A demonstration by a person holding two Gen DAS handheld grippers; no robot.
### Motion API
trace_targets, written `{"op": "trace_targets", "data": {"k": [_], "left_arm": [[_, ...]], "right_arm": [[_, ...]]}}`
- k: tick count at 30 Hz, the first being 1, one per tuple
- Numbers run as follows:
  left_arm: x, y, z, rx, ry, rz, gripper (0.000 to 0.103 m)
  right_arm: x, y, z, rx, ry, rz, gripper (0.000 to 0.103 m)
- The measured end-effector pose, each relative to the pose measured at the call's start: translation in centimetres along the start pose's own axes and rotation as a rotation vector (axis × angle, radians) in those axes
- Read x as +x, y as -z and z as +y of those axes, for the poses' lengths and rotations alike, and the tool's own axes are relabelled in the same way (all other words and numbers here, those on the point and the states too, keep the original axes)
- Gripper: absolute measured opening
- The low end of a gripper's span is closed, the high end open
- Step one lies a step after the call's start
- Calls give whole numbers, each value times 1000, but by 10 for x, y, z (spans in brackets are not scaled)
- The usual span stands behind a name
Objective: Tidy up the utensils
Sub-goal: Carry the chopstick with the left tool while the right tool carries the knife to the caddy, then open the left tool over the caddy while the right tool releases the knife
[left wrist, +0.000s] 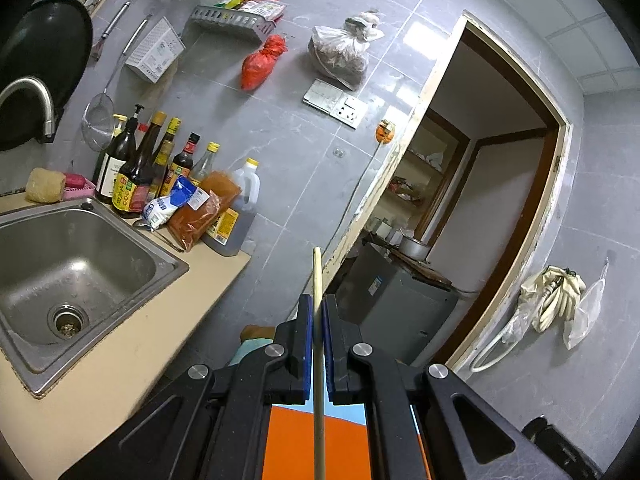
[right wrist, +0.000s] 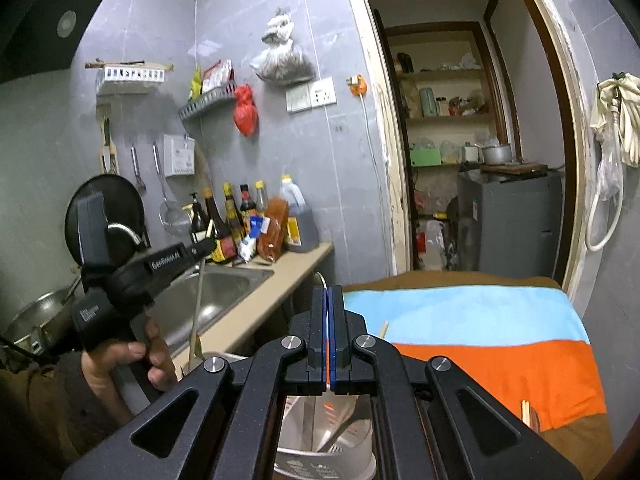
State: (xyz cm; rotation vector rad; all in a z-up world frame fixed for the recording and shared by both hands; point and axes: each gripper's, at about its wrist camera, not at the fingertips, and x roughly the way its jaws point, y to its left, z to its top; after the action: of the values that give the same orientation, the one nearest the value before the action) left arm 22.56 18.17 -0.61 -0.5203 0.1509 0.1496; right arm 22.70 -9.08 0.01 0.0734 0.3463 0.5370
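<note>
Both wrist views face the tiled wall and doorway (left wrist: 492, 184), sharing the sink (right wrist: 208, 296) counter, left nearer.

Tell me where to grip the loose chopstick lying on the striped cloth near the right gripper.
Grip the pale wooden chopstick on its exposed end, coming from above with the right gripper; it lies flat on the blue-and-orange striped cloth, its lower part hidden behind the gripper.

grey tiled wall (left wrist: 288, 128), open doorway (right wrist: 460, 140).
</note>
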Motion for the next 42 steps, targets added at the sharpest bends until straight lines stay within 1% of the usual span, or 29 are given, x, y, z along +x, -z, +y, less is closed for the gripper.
{"op": "trace_targets", "data": {"k": [5, 10, 13, 16, 19, 23, 25, 27, 28, 29, 30, 32, 34, 35, 36, 38, 40, 41, 42], "left_arm": [[1, 0, -5, 43, 12, -4, 5], [-4, 10, 0, 24, 6, 0, 5], [-6, 14, 1, 35, -2, 20, 5], [-13, 16, -3, 68, -4, 30, 5], [-19, 17, -7, 104, 12, 65, 5], [-28, 17, -9, 130, 26, 120, 6], [-31, 17, -11, 144, 31, 158, 12], [-34, 19, -12, 152, 41, 176, 23], [-37, 19, -13, 152, 47, 185, 26], [-39, 18, -13, 146, 55, 195, 34], [-41, 18, -12, 136, 62, 202, 46], [-47, 17, -12, 112, 74, 202, 52], [-51, 15, -17, 127, 72, 207, 54], [-54, 15, -20, 141, 71, 211, 57], [-56, 14, -24, 153, 67, 213, 66], [-61, 12, -31, 157, 49, 216, 77], [-68, 11, -37, 148, 49, 223, 81], [-71, 12, -41, 155, 47, 228, 85], [-75, 13, -47, 173, 38, 227, 90]], "right_arm": [[-1, 6, -1, 2, 5, 14, 1], [-2, 13, -2, 9, 0, 30, 1], [-1, 17, -1, 13, -6, 47, 1], [0, 19, 0, 13, -12, 64, 1], [1, 20, -1, 23, -33, 89, 1], [-4, 19, 0, 30, -52, 75, 1], [-7, 19, 0, 31, -49, 78, 1], [-8, 19, 0, 39, -46, 77, 1], [-10, 18, -1, 43, -43, 75, 1], [-13, 18, -1, 47, -36, 70, 1], [-16, 17, -2, 49, -31, 67, 2], [-25, 15, -4, 52, -6, 55, 3], [-35, 12, -7, 55, 19, 35, 12], [-41, 10, -9, 62, 31, 20, 26], [-46, 7, -12, 70, 36, 5, 36], [-60, 3, -18, 88, 63, -28, 36], [-68, -2, -24, 91, 89, -44, 36], [-75, -3, -27, 94, 108, -55, 37], [-82, -4, -30, 99, 123, -66, 43]]}}
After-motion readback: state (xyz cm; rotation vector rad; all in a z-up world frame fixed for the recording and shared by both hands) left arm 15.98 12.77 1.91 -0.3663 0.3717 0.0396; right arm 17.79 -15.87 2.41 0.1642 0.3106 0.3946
